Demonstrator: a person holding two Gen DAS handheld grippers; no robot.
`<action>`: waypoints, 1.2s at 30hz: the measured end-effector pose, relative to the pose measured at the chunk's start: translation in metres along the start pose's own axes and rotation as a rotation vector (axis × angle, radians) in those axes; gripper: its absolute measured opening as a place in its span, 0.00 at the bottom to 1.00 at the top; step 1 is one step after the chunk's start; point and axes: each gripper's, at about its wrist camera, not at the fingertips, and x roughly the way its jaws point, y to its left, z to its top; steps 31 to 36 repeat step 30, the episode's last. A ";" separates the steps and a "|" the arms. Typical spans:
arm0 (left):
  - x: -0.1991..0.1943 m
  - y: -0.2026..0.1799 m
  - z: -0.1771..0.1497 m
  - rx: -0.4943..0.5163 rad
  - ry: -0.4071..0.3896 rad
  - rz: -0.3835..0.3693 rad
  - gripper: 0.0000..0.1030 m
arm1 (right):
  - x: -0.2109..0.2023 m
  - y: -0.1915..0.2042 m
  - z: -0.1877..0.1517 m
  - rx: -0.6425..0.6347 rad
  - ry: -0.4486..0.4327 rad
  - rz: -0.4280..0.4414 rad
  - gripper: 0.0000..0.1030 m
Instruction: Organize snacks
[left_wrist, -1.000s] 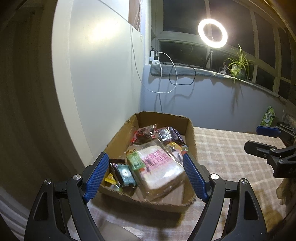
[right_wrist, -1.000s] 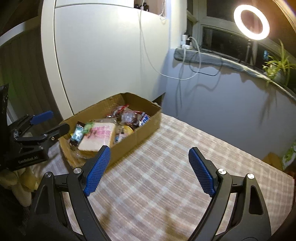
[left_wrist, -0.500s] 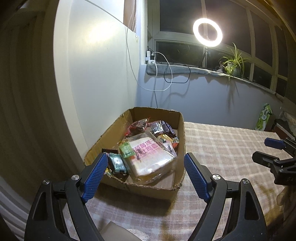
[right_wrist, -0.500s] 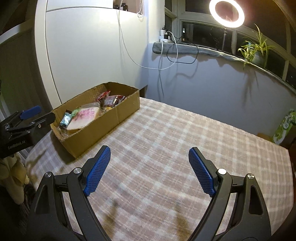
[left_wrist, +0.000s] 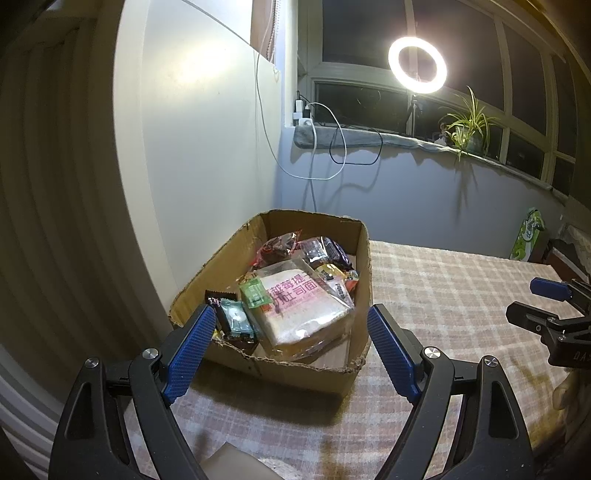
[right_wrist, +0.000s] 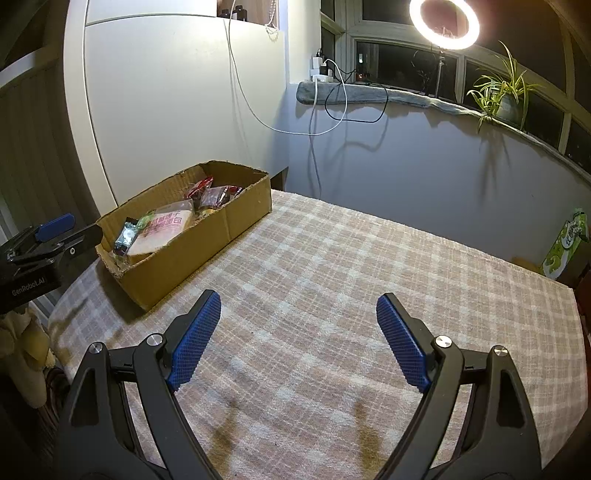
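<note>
Checked beige-and-pink cloth covers the surface, lit by a ring light at the far window. At the far left sits an open brown cardboard box of snacks. On top lies a clear-wrapped sliced bread loaf with pink lettering, likely light, soft and easily crushed; its slippery film suggests a gentle hold across the short sides. Beside it sits a small teal foil packet. The left gripper hovers near the box, jaws spread, empty; the right gripper likewise.
</note>
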 end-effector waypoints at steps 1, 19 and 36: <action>0.000 0.000 0.000 0.000 0.000 0.000 0.82 | 0.000 0.000 0.000 0.000 0.001 0.001 0.86; 0.001 0.000 0.001 0.005 0.001 -0.002 0.82 | 0.003 -0.002 -0.003 0.015 0.012 0.015 0.86; 0.000 -0.002 0.001 0.014 -0.006 0.004 0.82 | 0.005 -0.006 -0.007 0.025 0.026 0.013 0.86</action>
